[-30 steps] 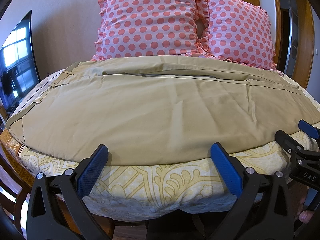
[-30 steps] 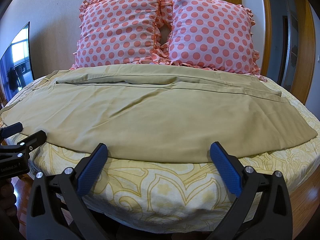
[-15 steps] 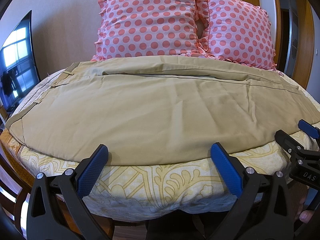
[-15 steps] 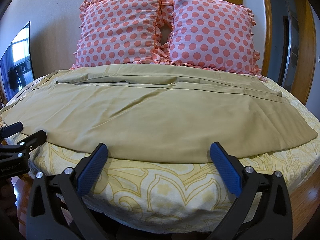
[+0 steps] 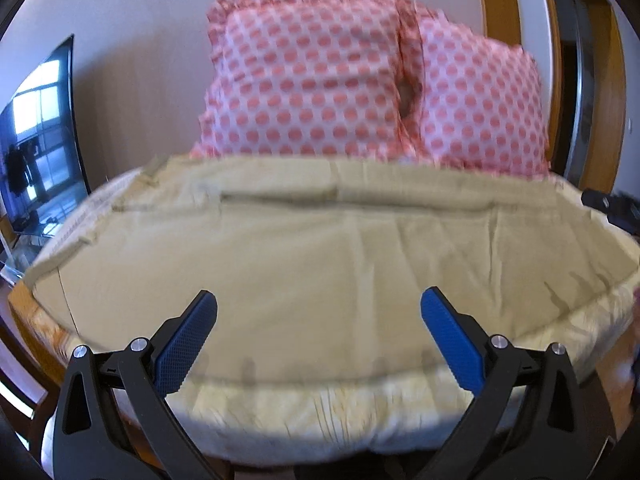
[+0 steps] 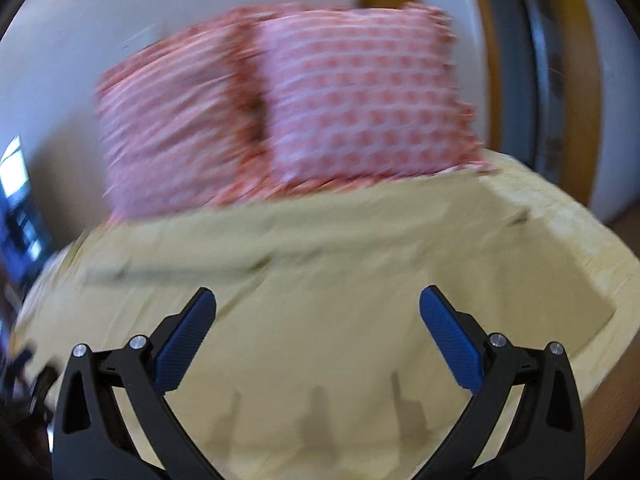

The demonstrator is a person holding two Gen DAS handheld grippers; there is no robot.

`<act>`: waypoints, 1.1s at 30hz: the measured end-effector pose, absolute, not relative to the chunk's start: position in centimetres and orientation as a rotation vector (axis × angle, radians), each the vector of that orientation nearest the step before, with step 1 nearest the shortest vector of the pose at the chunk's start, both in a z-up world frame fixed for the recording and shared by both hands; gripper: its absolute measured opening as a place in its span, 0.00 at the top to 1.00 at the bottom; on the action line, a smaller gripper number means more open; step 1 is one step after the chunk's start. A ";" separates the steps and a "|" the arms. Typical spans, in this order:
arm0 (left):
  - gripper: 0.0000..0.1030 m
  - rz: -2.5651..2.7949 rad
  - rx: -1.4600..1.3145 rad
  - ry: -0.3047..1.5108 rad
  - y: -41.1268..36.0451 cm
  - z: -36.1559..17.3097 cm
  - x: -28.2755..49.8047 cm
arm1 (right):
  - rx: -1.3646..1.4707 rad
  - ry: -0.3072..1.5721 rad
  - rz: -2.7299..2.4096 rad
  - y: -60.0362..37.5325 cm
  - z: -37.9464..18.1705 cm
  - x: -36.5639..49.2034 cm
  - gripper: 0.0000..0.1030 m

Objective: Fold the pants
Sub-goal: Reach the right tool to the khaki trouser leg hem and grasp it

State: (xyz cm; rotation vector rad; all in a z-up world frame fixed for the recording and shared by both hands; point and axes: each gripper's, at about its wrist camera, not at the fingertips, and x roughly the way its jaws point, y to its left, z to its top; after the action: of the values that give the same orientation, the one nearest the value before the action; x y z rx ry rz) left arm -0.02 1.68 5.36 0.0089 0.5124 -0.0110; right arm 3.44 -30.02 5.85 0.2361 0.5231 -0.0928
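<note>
- Two sets of tongs, both spread wide with nothing between the blue pads. The left tongs (image 5: 318, 338) and the right tongs (image 6: 318, 338) each hang just over the near edge of the pants (image 5: 320, 264).
- The pants are tan and lie flat across the bed (image 5: 320, 412), long axis running side to side in front of both cameras, with the near long edge close to the bed's front edge.
- Waistband end looks like it's off to the left in the left view (belt-loop-ish bits there, but it's blurry, so not certain). The leg end runs off to the right.
- Two pink polka-dot pillows (image 5: 312, 80) sit behind the pants, against the wall.
- Both views are smeared, the right one badly, so fine creases are hard to read.
- My guess: the fold isn't started yet. Since the pants lie crosswise, each set of tongs is nearer its own end. So the left would take the waist side and the right the leg side, pinching the near edge.
</note>
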 end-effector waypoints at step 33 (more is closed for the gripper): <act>0.01 -0.013 -0.057 0.553 3.6 4.4 5.9 | 0.560 0.587 -0.486 -46.9 2.6 24.7 0.94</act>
State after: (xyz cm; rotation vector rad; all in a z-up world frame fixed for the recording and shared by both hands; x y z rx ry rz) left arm 5.95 3.63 4.44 -0.0573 0.5530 -0.0128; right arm 24.73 -46.89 2.65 0.5601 0.5874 -0.4857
